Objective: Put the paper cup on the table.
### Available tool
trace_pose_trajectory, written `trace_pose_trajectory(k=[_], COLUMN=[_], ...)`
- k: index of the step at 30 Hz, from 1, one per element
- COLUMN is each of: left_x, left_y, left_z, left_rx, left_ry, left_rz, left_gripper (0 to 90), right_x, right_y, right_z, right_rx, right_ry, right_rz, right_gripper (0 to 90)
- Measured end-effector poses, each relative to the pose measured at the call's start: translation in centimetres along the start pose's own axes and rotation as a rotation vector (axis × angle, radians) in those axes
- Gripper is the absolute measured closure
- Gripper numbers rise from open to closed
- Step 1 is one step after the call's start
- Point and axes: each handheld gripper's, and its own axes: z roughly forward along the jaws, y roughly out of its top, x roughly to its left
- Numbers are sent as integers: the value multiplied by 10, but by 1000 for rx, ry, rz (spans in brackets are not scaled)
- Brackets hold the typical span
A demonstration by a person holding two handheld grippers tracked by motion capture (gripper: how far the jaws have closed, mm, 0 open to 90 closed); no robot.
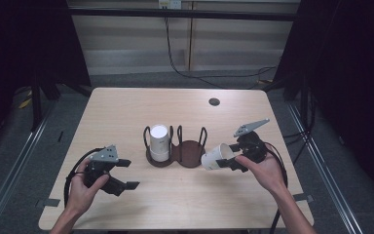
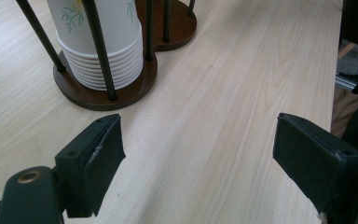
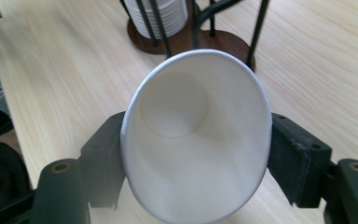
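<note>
Near the front edge of the worktop [image 1: 126, 105], toward the left corner: left gripper [image 1: 124, 174], jaws spread wide over bare wood, holding nothing. Toward the right edge, a little farther in: right gripper [image 1: 228, 157], jaws closed against the sides of a white paper cup [image 1: 216, 156], tipped sideways, mouth pointing left, apparently lifted off the surface. Mid-worktop, beyond both: dark wooden two-bay cup holder [image 1: 191, 154], left bay carrying a stack of cups [image 1: 159, 143], right bay bare. Near the far edge: small dark round hole [image 1: 214, 101].

Matt paper cup [image 3: 196, 140] — pale wood-grain table [image 1: 126, 112], dark wooden holder [image 1: 190, 155].
</note>
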Motion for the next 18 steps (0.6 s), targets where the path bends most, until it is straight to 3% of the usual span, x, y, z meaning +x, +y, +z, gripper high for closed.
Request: trace_pose_trajectory(k=[4,18], left_x=[0,0], left_y=[0,0], left_z=[0,1], left_rx=[5,6], left_ry=[14,-3], left_rz=[14,3], left_gripper=[161,161], right_x=[-2,-23], right_y=[2,11], right_z=[0,-1], right_rx=[44,134], right_ry=[-35,-126], right_rz=[26,81], right_gripper=[277,272])
